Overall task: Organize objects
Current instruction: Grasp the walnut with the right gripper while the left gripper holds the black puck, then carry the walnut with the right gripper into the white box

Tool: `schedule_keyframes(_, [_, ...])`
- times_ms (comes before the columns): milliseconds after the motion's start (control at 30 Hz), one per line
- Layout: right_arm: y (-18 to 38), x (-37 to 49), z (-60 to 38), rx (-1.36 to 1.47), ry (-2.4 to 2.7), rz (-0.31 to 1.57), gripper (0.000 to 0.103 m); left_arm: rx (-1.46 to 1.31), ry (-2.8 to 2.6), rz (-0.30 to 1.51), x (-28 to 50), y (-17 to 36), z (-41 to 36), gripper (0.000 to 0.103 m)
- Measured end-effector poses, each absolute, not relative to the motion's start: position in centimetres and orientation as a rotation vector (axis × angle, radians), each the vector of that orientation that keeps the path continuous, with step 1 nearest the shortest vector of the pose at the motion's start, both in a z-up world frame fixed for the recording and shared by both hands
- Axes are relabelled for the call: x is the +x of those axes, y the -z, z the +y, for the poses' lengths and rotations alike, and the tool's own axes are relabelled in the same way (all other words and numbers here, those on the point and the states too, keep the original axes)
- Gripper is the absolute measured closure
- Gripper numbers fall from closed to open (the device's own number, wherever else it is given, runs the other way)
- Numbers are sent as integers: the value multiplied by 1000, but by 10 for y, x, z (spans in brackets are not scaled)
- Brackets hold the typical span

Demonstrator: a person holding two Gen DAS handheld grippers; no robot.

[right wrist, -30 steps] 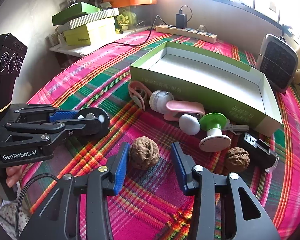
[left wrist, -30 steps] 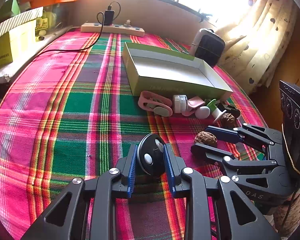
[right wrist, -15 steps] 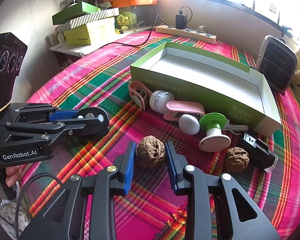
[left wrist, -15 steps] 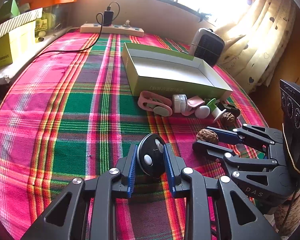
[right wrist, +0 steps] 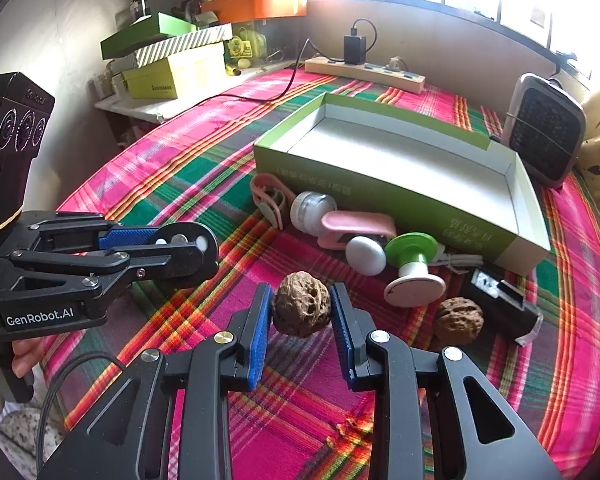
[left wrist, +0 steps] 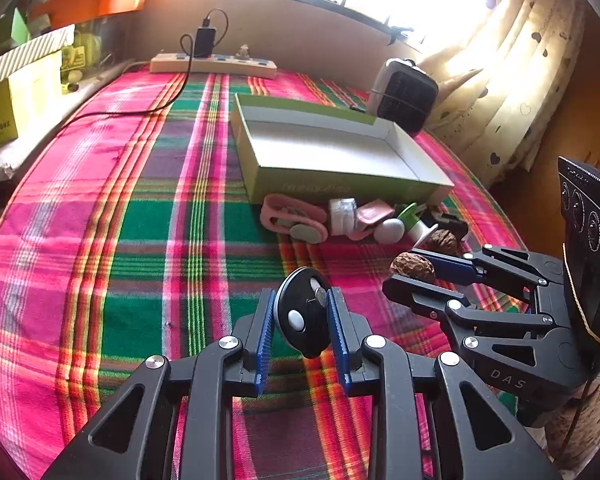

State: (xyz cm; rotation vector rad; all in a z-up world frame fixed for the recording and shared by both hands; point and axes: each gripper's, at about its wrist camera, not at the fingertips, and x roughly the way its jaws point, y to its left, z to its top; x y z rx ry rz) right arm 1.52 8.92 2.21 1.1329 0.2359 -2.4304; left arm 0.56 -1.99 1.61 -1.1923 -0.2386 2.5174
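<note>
My left gripper [left wrist: 302, 312] is shut on a black disc [left wrist: 303, 322] with white buttons, held above the plaid cloth; it also shows in the right wrist view [right wrist: 180, 246]. My right gripper [right wrist: 301, 308] is shut on a brown walnut [right wrist: 301, 304] and holds it just above the cloth; it shows in the left wrist view [left wrist: 414, 270] too. An open green box [right wrist: 380, 196] with a white inside stands behind. Along its front lie a pink clip [right wrist: 268, 200], a white jar [right wrist: 314, 212], a pink case [right wrist: 360, 226], a white ball [right wrist: 366, 256], a green-topped spool [right wrist: 414, 264], a second walnut [right wrist: 459, 320] and a black device [right wrist: 500, 304].
A small fan heater [right wrist: 546, 140] stands at the back right. A power strip [right wrist: 364, 72] with a charger and cable lies at the back. Stacked boxes [right wrist: 172, 64] sit on a side shelf at the left. A curtain [left wrist: 512, 80] hangs at the right.
My right gripper has closed on the walnut and lifted it slightly off the cloth. My left gripper keeps holding the black disc, nearly still.
</note>
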Motion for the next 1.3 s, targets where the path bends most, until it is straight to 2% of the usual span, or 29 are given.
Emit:
schedule_keyframes(800, [-70, -20, 120, 1063, 2565, 216, 72, -1114, -2497, -215, -51, -61, -3, 79])
schedule_keyframes(1300, [-74, -79, 139, 1103, 2633, 224, 72, -1137, -2490, -194, -112, -60, 2, 79])
